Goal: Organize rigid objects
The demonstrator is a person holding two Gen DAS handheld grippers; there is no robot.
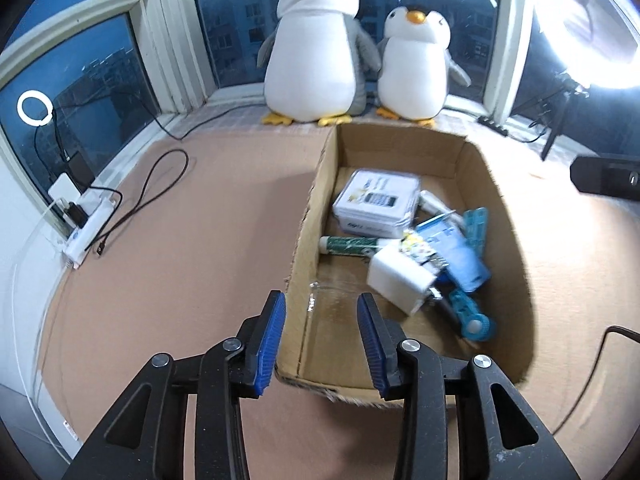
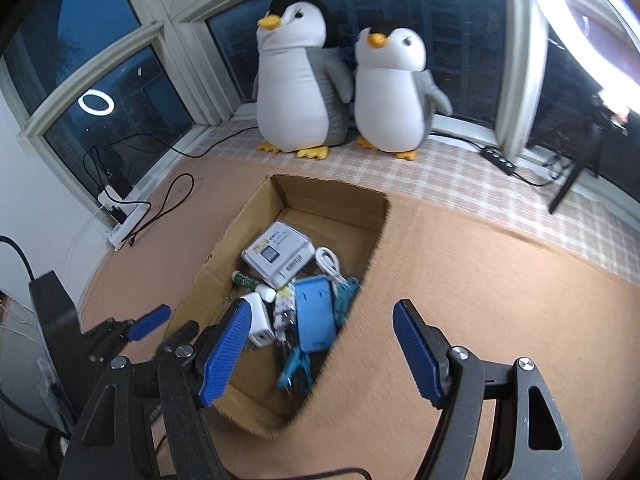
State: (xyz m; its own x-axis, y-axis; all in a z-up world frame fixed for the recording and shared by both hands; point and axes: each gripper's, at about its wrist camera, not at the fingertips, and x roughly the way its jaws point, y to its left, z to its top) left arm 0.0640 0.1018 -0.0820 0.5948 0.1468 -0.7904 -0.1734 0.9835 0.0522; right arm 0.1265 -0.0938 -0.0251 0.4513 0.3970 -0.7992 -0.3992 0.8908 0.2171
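Note:
An open cardboard box [image 1: 308,216] [image 2: 224,248] stands on the tan mat. In it lie a white flat case [image 1: 376,204] [image 2: 278,252], a green marker [image 1: 348,245] [image 2: 244,280], a white charger block [image 1: 398,280] [image 2: 260,320], a blue case [image 1: 464,256] [image 2: 316,312] and teal tools [image 1: 474,320] [image 2: 296,368]. My left gripper [image 1: 322,344] is open and empty over the box's near left corner; it also shows in the right wrist view [image 2: 168,324]. My right gripper [image 2: 320,352] is open and empty above the box's near right side.
Two plush penguins [image 1: 316,48] [image 2: 300,80] sit on the windowsill behind the box. A white power strip [image 1: 86,228] [image 2: 126,220] with black cables lies at the left. A ring light on a stand [image 1: 592,24] is at the right. A dark device [image 1: 604,176] lies right of the box.

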